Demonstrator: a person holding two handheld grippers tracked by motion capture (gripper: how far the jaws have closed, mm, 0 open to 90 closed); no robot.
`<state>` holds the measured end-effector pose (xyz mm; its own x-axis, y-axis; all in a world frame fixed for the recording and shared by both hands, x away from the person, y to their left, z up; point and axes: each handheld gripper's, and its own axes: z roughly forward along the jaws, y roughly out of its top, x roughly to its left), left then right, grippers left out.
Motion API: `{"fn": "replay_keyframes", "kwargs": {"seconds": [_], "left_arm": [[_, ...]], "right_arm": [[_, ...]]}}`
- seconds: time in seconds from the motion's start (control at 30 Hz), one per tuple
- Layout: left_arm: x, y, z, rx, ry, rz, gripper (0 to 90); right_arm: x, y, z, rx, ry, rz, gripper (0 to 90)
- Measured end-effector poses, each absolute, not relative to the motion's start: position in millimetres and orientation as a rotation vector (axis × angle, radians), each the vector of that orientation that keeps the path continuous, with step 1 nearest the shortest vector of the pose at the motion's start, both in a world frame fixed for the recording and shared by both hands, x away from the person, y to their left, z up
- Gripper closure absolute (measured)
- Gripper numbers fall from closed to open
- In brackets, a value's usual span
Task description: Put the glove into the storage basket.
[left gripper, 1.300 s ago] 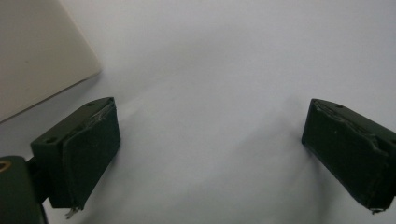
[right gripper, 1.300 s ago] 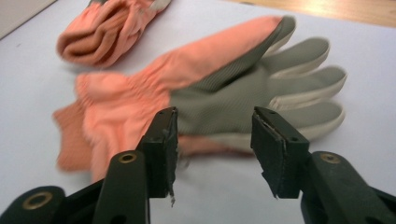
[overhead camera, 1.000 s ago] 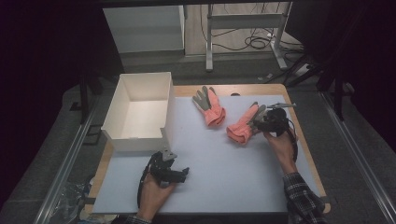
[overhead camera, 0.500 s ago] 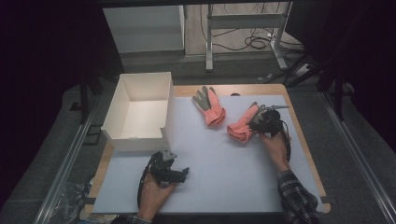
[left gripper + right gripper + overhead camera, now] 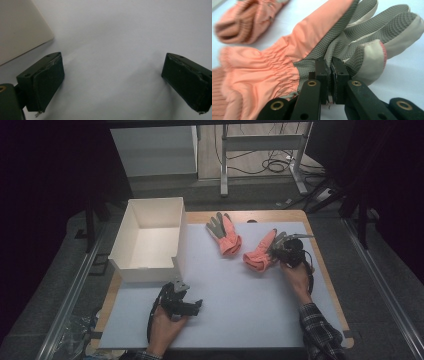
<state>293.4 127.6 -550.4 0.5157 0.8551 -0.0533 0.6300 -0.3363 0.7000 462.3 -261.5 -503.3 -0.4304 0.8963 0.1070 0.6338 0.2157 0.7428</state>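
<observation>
— Two grippers are on the tabletop (image 5: 240, 310); what is the right gripper (image 5: 329, 75) doing?
— Its jaws have just been closing and now stand pinched together on the near edge of the right-hand glove (image 5: 317, 47), gripping the grey textured palm where it meets the orange cuff.

— Where does that glove lie?
— In the high view the right-hand glove (image 5: 260, 254) sits flat on the pale sheet at the right side, its cuff pointing toward the middle and its fingers under the right gripper (image 5: 286, 251).

— And the left gripper (image 5: 112, 82)?
— Jaws spread wide, nothing between them, just above the bare sheet. From above, the left gripper (image 5: 179, 301) rests near the front edge, well apart from the gloves.

— What else is around?
— A second glove (image 5: 226, 234) lies just beside the first, toward the back. A white box (image 5: 150, 237) stands open at the left.
</observation>
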Motion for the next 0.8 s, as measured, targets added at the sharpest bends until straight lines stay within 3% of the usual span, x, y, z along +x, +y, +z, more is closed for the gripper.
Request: {"fn": "replay_keyframes", "kwargs": {"seconds": [0.43, 0.8], "left_arm": [[293, 128, -550, 2.085, 1.206, 0.429, 4.4], [293, 128, -550, 2.085, 1.205, 0.429, 4.4]], "right_arm": [[429, -266, -479, 1.209, 2.311, 1.190, 85.1], [393, -245, -468, 0.902, 2.582, 1.339, 85.1]]}}
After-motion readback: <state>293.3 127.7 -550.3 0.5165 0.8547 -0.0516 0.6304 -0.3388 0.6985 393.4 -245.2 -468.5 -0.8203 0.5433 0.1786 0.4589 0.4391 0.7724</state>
